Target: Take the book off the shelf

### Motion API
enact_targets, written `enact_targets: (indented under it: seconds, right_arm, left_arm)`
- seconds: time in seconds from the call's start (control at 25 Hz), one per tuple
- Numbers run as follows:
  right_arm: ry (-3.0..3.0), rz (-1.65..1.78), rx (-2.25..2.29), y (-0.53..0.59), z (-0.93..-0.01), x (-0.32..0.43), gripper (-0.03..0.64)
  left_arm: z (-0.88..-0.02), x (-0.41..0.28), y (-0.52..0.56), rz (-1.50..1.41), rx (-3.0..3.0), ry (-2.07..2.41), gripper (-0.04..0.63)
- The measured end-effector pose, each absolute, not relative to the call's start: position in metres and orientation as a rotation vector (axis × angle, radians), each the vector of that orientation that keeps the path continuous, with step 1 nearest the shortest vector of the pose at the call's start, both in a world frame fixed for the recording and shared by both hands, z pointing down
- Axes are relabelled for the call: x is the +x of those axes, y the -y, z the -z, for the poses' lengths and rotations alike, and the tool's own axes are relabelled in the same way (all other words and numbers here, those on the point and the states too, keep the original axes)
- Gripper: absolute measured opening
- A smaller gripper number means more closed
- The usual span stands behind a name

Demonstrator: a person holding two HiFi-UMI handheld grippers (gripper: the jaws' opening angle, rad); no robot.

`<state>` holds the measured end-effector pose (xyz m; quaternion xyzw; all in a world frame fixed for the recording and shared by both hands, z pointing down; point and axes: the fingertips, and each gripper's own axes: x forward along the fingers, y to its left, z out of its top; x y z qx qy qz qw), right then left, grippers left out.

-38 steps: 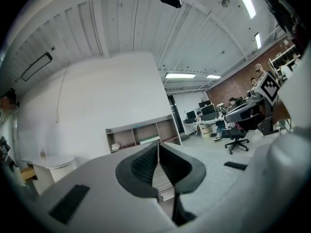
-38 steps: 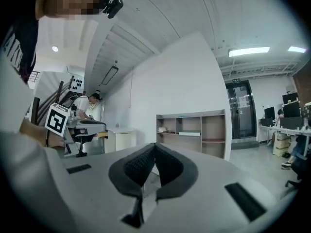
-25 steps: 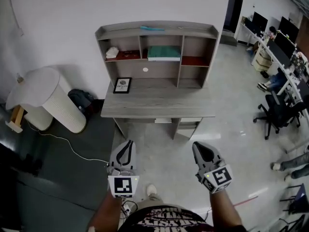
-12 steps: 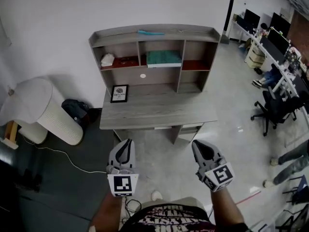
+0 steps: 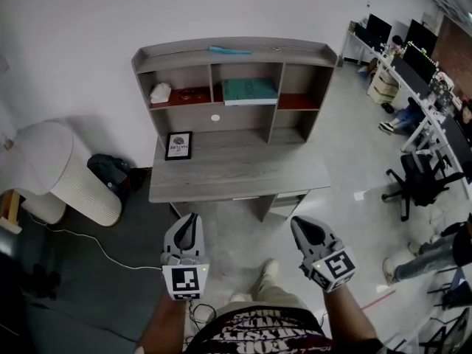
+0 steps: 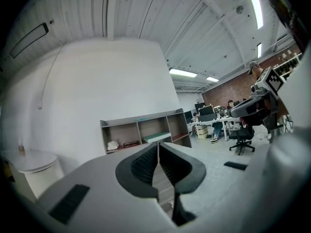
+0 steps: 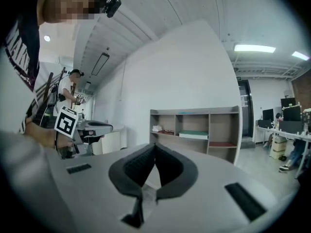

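Note:
A green book (image 5: 250, 91) lies flat in the middle compartment of the grey shelf unit (image 5: 234, 49) on a desk against the white wall. It also shows as a green book (image 6: 156, 137) in the left gripper view and a green book (image 7: 194, 135) in the right gripper view. My left gripper (image 5: 192, 221) and right gripper (image 5: 302, 228) are held side by side in front of the desk, well short of it. Both are shut with nothing between the jaws, tips touching.
A framed picture (image 5: 178, 145) stands on the desk top (image 5: 236, 175). A white object (image 5: 160, 92) and dark glasses sit in the left compartment. A white cylinder bin (image 5: 59, 169) and a dark bag (image 5: 108, 171) are left of the desk. Office chairs and people occupy the right side.
The desk and shelf have drawn slightly closer and shifted left in the head view as I step forward. Both grippers stay shut, held the same way.

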<state>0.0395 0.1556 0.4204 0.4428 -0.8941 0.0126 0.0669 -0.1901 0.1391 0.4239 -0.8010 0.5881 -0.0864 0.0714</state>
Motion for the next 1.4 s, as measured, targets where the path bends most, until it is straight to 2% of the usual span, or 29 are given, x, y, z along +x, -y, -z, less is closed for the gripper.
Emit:
enact_targets:
  seconds: [0.44,0.8,1.4]
  right_arm:
    - [2.731,-0.060,1.381,-0.111,-0.417,0.052,0.005]
    - [2.729,-0.118,1.371,-0.068,-0.425,0.074,0.003]
    - [2.722,-0.223,1.362,0.018,-0.450,0.112,0.005]
  left_arm:
    - [-0.427,-0.188,-0.105,0.291,-2.395,-1.767,0.015]
    - [-0.424,-0.158,-0.059,0.226,-2.450,-1.763,0.015]
    - [-0.444,-0.114,0.031,0.278,-2.497,-1.763,0.015]
